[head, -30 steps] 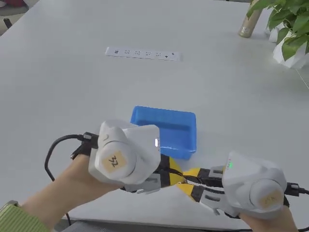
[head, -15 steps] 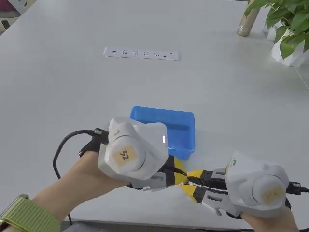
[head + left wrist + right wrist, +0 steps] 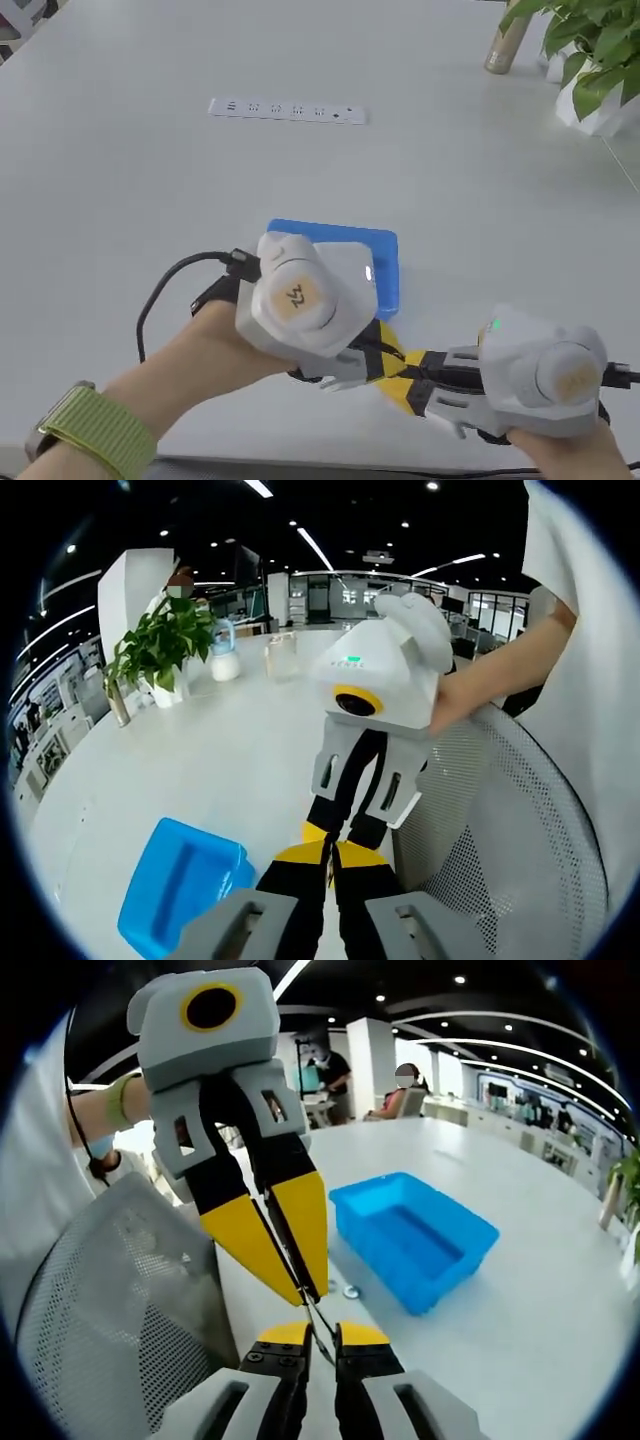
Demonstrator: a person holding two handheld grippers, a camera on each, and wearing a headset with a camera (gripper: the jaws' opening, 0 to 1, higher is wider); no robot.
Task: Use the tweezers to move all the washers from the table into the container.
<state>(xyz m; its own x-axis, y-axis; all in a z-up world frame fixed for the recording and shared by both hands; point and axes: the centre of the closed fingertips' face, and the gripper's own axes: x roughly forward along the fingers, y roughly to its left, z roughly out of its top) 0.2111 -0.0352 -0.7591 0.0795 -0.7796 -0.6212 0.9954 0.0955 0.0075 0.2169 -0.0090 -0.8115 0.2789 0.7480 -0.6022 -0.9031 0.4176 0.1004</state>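
Note:
The left gripper (image 3: pixel 383 352) and right gripper (image 3: pixel 403 378) meet tip to tip near the table's front edge, just in front of the blue container (image 3: pixel 330 230). In the right gripper view, thin metal tweezers (image 3: pixel 300 1280) run from between my right gripper's (image 3: pixel 322 1338) yellow jaws up between the left gripper's (image 3: pixel 312 1295) yellow jaws. Both pairs are shut on the tweezers. A small washer (image 3: pixel 351 1291) lies on the table beside the container (image 3: pixel 470 1245). The left gripper view has the left gripper (image 3: pixel 330 858) facing the right gripper (image 3: pixel 335 830), with the container (image 3: pixel 170 880) at lower left.
A white power strip (image 3: pixel 288 111) lies at the back of the table. A potted plant (image 3: pixel 590 70) and a tan bottle (image 3: pixel 503 45) stand at the far right. A mesh chair back (image 3: pixel 110 1300) sits close to the table's front edge.
The left gripper has shifted right and now covers more of the container in the head view. The two grippers stay tip to tip, and the right one has barely moved.

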